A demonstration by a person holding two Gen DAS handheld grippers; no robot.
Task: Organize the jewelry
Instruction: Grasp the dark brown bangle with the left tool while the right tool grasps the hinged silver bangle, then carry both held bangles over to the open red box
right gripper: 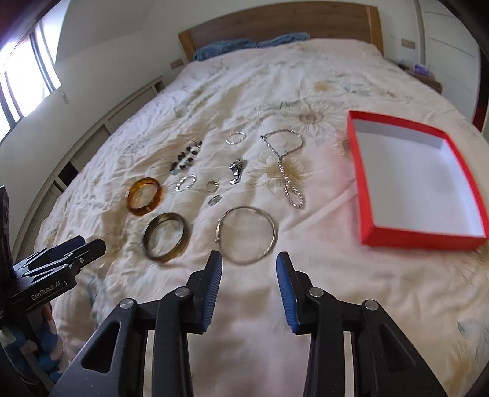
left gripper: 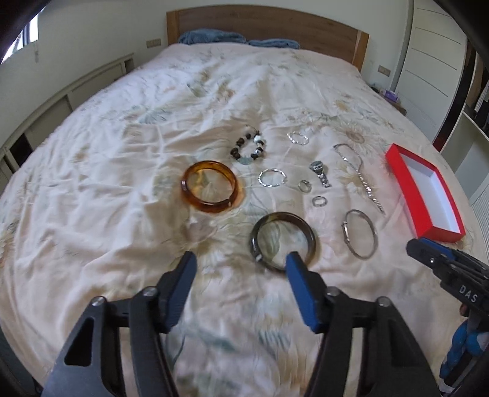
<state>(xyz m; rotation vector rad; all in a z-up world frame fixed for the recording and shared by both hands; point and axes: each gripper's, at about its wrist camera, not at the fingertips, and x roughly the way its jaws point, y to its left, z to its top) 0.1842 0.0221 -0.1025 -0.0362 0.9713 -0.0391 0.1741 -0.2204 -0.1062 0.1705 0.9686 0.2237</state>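
Jewelry lies spread on the bedspread: an amber bangle (left gripper: 210, 187) (right gripper: 144, 196), a dark bangle (left gripper: 282, 239) (right gripper: 165, 241), a thin silver bangle (left gripper: 360, 233) (right gripper: 248, 234), a beaded bracelet (left gripper: 251, 147), a silver chain necklace (right gripper: 285, 163), a watch (left gripper: 320, 173) and small rings (left gripper: 319, 201). An empty red box (right gripper: 412, 180) (left gripper: 426, 192) sits at the right. My left gripper (left gripper: 241, 264) is open, its right finger just before the dark bangle. My right gripper (right gripper: 249, 264) is open, just short of the silver bangle.
The floral bedspread (left gripper: 122, 189) covers a wide bed with a wooden headboard (left gripper: 269, 27) and blue pillows (left gripper: 211, 36). Low cabinets run along the left wall (right gripper: 101, 134). A white wardrobe stands at the right (left gripper: 434, 61).
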